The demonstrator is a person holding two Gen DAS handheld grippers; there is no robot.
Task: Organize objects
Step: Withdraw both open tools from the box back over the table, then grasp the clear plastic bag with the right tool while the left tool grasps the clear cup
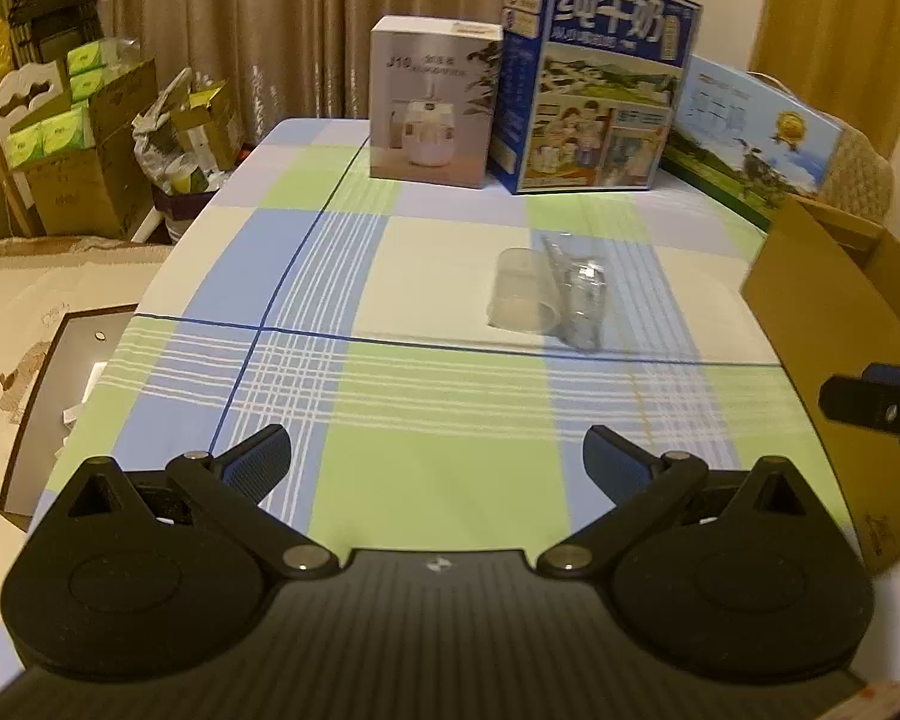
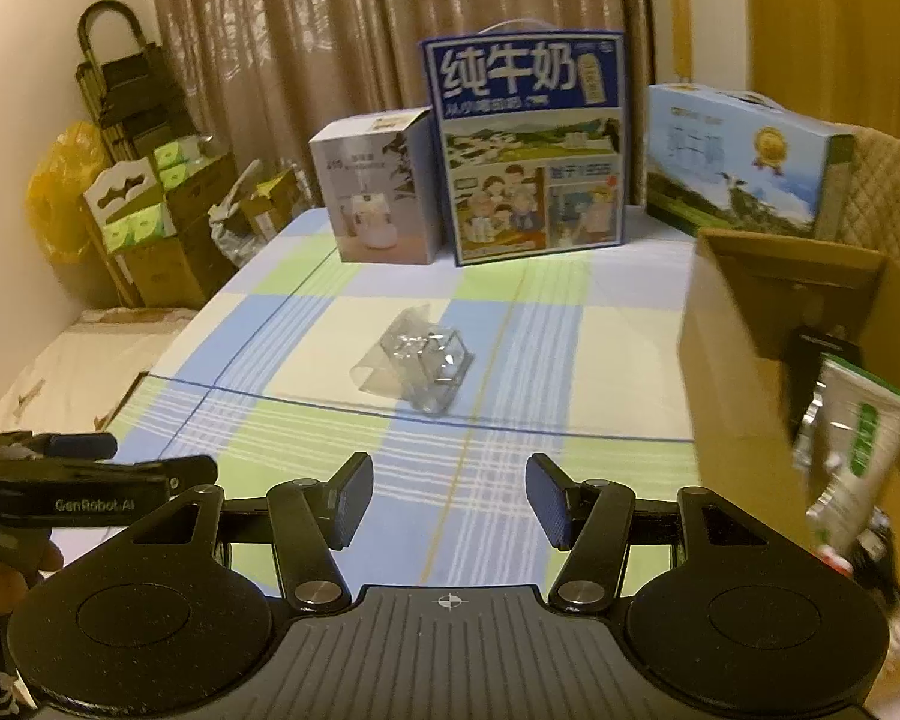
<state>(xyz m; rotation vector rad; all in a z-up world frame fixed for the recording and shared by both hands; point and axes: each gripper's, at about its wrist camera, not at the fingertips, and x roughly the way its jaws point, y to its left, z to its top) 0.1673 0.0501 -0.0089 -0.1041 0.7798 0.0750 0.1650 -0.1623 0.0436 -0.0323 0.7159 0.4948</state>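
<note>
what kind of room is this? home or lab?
Most likely a home, perhaps a dining or spare room used for storage. A checked tablecloth covers the table, milk cartons stand at its far edge, and curtains hang behind, with stacked cardboard boxes on the floor.

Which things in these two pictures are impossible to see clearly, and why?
- Cardboard box contents: in the right wrist view the near wall and frame edge hide all but a pouch; the left wrist view shows only the box's outside.
- Clear plastic items: transparent, overlapping and blurred in both views.
- Small print on the milk carton: blurred.
</note>
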